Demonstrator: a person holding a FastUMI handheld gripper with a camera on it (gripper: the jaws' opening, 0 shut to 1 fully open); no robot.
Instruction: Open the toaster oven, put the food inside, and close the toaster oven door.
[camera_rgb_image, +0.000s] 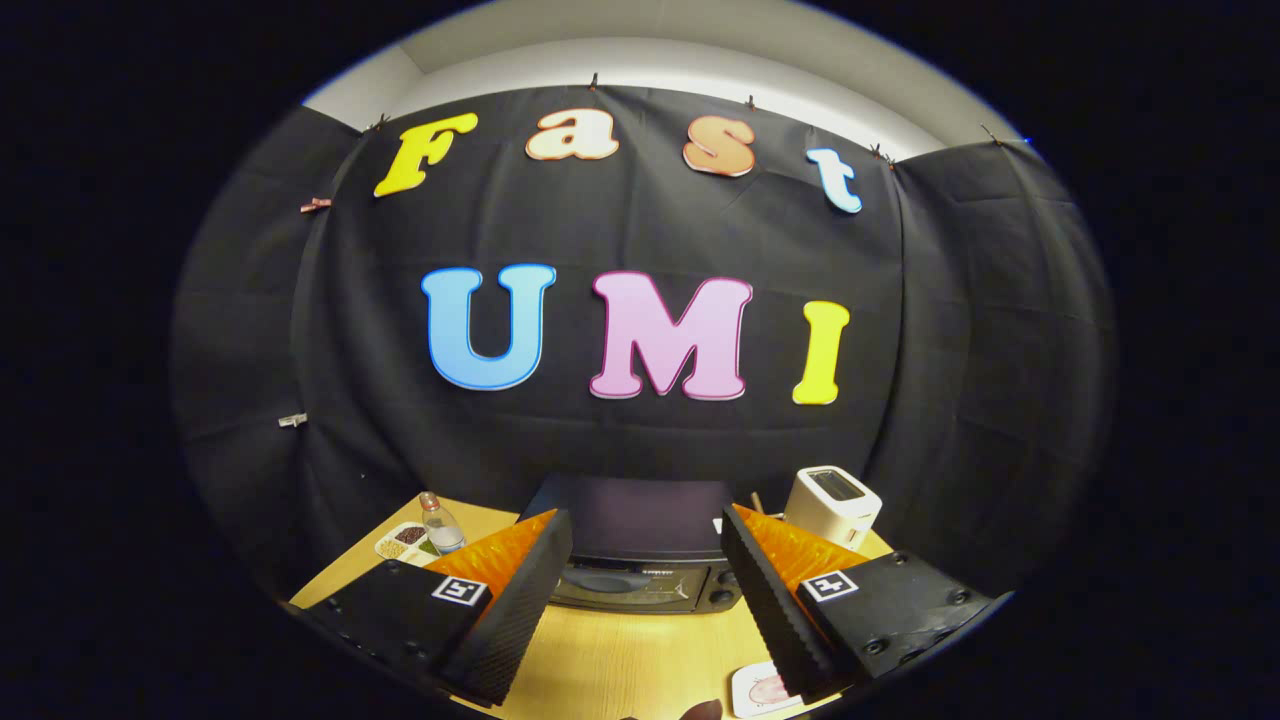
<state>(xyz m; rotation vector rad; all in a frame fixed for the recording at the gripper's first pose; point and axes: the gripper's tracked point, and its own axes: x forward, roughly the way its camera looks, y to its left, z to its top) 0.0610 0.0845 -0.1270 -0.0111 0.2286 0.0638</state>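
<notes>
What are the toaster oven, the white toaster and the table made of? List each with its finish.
Toaster oven: dark, matte body, likely painted metal; its front looks glossier, perhaps glass.
White toaster: smooth, slightly glossy white shell, probably plastic.
Table: pale wood or wood-look laminate, with faint grain and a soft sheen.
The gripper is open, its fingers apart and empty, framing the toaster oven beyond them.

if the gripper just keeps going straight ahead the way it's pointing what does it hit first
Probably the black toaster oven, which sits beyond the open gripper, framed between its fingers. Bare wooden table lies between; depth is unclear.
</notes>
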